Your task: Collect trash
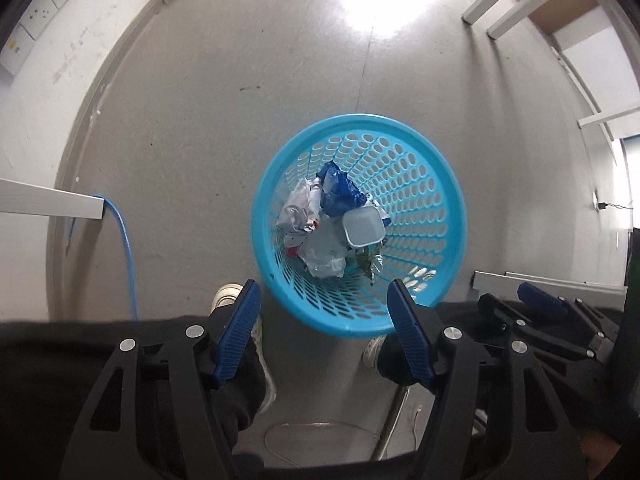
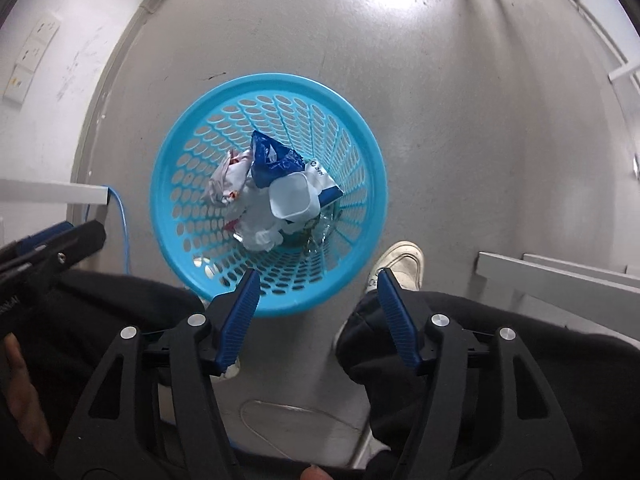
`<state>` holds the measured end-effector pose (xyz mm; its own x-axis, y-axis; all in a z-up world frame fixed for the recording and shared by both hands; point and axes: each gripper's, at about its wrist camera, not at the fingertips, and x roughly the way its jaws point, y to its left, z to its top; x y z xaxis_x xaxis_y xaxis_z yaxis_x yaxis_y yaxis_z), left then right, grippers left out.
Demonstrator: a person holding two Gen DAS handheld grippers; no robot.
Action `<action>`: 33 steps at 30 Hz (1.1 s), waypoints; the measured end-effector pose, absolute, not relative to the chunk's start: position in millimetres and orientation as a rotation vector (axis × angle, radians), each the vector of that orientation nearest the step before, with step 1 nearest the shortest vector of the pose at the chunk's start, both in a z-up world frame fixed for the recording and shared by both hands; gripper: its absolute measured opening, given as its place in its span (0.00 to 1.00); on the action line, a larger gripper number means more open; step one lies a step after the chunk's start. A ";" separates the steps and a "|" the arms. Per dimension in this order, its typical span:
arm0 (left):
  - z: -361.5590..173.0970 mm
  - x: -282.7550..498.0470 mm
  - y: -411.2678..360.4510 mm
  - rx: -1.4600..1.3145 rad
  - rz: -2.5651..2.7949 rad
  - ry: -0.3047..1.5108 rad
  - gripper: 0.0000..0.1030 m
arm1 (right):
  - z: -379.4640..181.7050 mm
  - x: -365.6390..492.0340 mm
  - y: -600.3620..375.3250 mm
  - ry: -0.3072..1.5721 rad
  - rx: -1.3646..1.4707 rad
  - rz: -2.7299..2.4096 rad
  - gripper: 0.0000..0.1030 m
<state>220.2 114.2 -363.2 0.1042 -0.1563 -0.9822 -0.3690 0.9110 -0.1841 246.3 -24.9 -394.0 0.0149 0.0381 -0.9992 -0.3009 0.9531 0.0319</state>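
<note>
A light blue perforated waste basket [image 1: 432, 184] stands on the grey floor; it also shows in the right wrist view [image 2: 188, 168]. Inside lie crumpled white paper [image 1: 298, 208], a blue wrapper [image 1: 340, 192], a white plastic cup [image 1: 363, 226] and clear film. In the right wrist view the cup [image 2: 294, 198] and blue wrapper [image 2: 272, 158] lie on top. My left gripper [image 1: 325, 292] is open and empty above the basket's near rim. My right gripper [image 2: 316, 280] is open and empty above the near rim. The right gripper shows in the left view [image 1: 540, 300].
A blue cable [image 1: 126, 240] runs down from a white desk edge [image 1: 52, 200] at the left. The person's white shoes [image 2: 402, 264] and dark trousers stand close to the basket. White table legs [image 1: 504, 4] are at the far right. Wall sockets [image 1: 44, 8] are at the upper left.
</note>
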 end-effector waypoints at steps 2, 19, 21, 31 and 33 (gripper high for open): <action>-352.8 210.9 111.0 -0.423 0.165 1.443 0.67 | -380.5 238.5 -27.9 1.507 -0.200 0.282 0.58; -246.6 127.0 76.7 -0.230 0.100 1.204 0.83 | -274.6 157.9 -53.2 1.299 -0.187 0.432 0.72; -238.3 117.9 75.8 -0.221 0.095 1.190 0.83 | -265.6 149.6 -53.3 1.278 -0.198 0.444 0.73; -195.6 80.2 72.6 -0.225 0.073 1.069 0.87 | -214.7 101.5 -70.8 1.143 -0.207 0.487 0.82; -189.5 76.4 70.0 -0.227 0.061 1.057 0.87 | -205.6 94.0 -76.7 1.120 -0.194 0.485 0.82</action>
